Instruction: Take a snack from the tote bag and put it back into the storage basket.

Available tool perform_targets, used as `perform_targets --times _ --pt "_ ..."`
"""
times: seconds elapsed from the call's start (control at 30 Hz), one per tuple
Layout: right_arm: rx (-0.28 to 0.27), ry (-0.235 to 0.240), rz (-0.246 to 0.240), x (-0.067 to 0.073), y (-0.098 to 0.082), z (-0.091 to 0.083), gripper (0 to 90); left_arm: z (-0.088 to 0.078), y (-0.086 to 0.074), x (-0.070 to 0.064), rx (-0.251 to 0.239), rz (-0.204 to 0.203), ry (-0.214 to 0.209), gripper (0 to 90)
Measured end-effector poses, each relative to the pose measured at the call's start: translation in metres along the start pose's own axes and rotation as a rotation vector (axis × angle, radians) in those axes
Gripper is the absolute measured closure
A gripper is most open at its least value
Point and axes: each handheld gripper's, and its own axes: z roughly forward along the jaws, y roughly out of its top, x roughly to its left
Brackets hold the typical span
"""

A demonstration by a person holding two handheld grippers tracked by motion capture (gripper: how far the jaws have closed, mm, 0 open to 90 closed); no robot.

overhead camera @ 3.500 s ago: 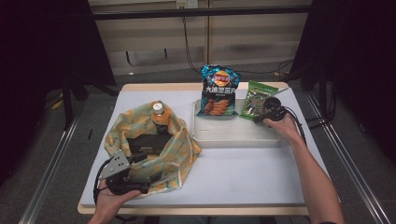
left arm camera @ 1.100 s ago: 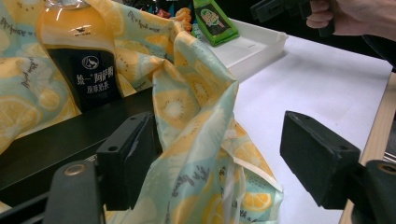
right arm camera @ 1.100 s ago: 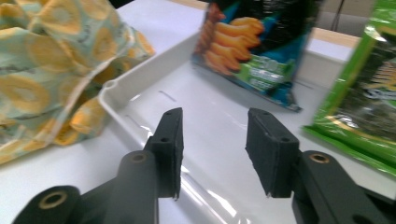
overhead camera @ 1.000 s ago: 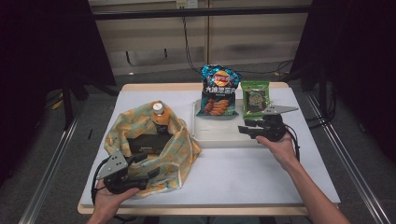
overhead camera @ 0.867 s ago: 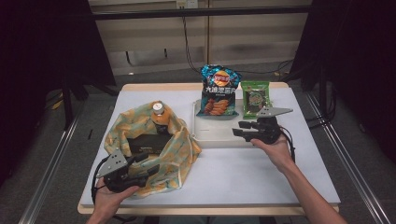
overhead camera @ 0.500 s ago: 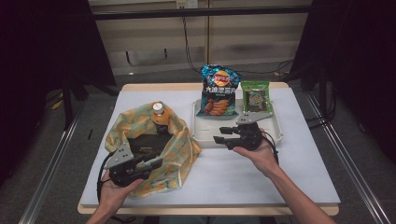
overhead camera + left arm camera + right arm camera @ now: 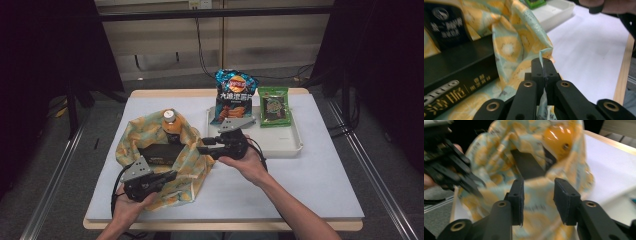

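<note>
place: lab-style recording booth | evidence: white-covered table [image 7: 320, 165] with wood edge at centre; black curtains [image 7: 45, 55] upper left and right; metal frame rails [image 7: 50, 195] along lower sides; cables [image 7: 202, 55] hanging at top centre

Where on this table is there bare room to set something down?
Bare tabletop lies right of the fruit-print bag, in front of the white tray. The tray's front is free. Crowded: the bag with bottle and black box, both grippers at its rim.
</note>
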Motion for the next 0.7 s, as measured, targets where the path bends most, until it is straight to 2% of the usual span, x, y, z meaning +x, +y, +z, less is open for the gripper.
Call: perform_targets --times 0.1,0.23,0.3,0.43,0.5,0.7 --pt "0.031 0.030 -0.010 0.004 0.008 0.017 63.0 0.004 -0.003 0.000 0.043 -0.006 0.005 89.7" --pt "0.051 0.066 -0.022 0.011 0.012 0.039 66.6 0.005 -0.005 0.000 0.048 -0.015 -0.004 89.7" --pt "0.057 0.077 -0.010 0.012 0.010 0.049 66.3 0.006 -0.005 0.001 0.049 -0.010 -0.002 89.5" --pt "0.088 0.057 -0.021 0.012 0.008 0.067 63.6 0.011 -0.005 0.000 0.053 -0.014 -0.017 88.6" --pt "0.105 0.036 -0.027 0.007 0.007 0.074 59.9 0.013 -0.006 -0.001 0.061 -0.010 -0.016 88.2" --pt "0.127 -0.023 -0.006 -0.008 0.001 0.079 46.6 0.013 -0.006 -0.001 0.060 -0.015 -0.024 88.0"
